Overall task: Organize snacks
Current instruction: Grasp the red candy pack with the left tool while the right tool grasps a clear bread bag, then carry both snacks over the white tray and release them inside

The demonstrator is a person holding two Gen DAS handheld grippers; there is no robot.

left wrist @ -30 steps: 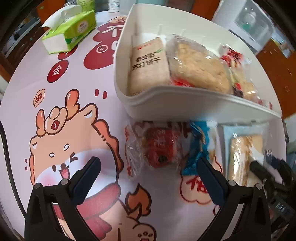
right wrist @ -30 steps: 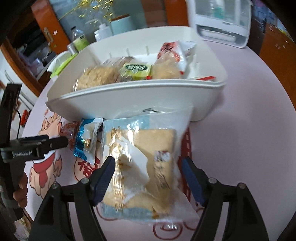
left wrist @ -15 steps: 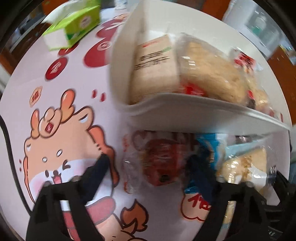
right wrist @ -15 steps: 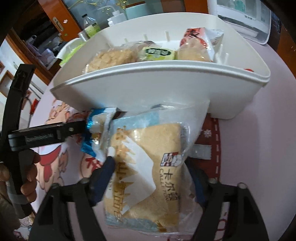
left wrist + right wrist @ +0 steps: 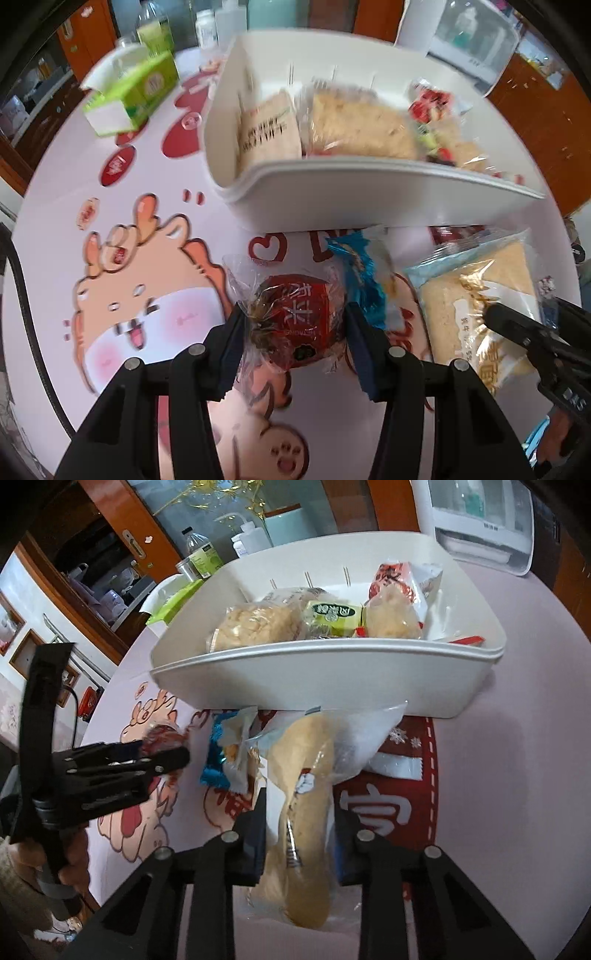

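left tongs (image 5: 293,328): clenched on red round snack in clear wrapper (image 5: 295,325), low over desk (image 5: 55,229) | right tongs (image 5: 299,834): clenched on pale-blue cake packet (image 5: 306,812), long axis pointing ahead | white plastic bin (image 5: 332,686): directly ahead, right tongs nearer.

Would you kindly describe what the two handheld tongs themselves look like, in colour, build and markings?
Both tongs, left and right, are matte black plastic with angular linkage arms joined by round silver pivot bolts. Their fingers end in dark blue rectangular pads. White lettering shows on the right one's body in the left wrist view. A black cable runs along the left one. Bare hands hold them; no sleeves are clear.
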